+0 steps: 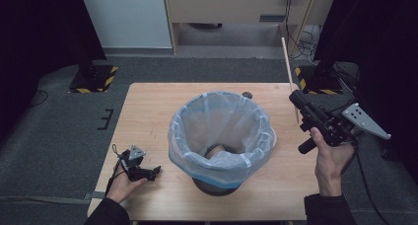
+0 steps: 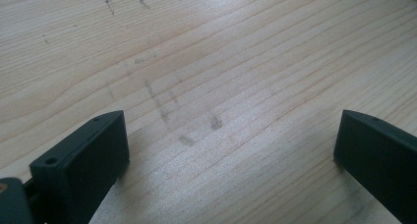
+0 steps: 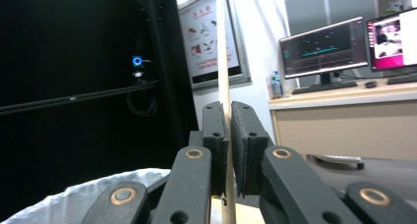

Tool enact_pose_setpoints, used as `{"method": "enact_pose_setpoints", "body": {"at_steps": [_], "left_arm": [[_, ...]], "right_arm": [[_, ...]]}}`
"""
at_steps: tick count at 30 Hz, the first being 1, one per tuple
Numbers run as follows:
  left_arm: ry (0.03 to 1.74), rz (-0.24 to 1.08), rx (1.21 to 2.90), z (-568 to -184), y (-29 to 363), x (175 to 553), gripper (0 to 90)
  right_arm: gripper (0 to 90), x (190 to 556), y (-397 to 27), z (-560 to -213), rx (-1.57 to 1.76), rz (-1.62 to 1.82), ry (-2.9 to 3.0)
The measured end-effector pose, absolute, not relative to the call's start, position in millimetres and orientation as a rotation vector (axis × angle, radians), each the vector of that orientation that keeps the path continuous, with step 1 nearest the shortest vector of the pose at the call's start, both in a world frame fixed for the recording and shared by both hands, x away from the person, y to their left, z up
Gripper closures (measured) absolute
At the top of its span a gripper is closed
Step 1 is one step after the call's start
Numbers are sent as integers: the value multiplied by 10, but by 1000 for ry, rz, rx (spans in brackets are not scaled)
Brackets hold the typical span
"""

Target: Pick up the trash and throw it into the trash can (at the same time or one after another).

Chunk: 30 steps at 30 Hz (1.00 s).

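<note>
A thin wooden stick (image 1: 288, 69) stands nearly upright at the table's right side, and my right gripper (image 1: 295, 97) is shut on its lower part. In the right gripper view the stick (image 3: 222, 47) runs straight up between the pressed pads, with my right gripper (image 3: 230, 111) pointing level above the table. My left gripper (image 1: 156, 170) rests on the wooden table (image 1: 148, 116) at the front left, held by a hand. Its jaws stand wide apart in the left gripper view, with my left gripper (image 2: 231, 135) holding nothing over bare wood.
A round bin lined with a pale blue plastic bag (image 1: 187, 151) stands mid-table, and something brownish (image 1: 219, 151) lies at its bottom. The bag's rim (image 3: 98, 194) shows below my right jaws. A small dark round thing (image 1: 247, 94) sits behind the bin. Dark curtains flank both sides.
</note>
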<state>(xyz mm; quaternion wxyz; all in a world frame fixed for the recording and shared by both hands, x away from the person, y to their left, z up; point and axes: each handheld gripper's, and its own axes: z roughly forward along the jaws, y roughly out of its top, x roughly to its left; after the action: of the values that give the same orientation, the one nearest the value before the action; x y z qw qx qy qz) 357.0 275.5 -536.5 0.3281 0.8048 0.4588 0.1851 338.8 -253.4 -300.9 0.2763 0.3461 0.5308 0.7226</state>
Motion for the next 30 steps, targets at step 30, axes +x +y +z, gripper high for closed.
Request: {"method": "enact_pose_setpoints", "body": {"at_steps": [30], "left_arm": [[1201, 484, 2107, -5365, 2755, 3570, 0]], "right_arm": [[858, 3185, -1847, -2840, 734, 2027, 1604]]}}
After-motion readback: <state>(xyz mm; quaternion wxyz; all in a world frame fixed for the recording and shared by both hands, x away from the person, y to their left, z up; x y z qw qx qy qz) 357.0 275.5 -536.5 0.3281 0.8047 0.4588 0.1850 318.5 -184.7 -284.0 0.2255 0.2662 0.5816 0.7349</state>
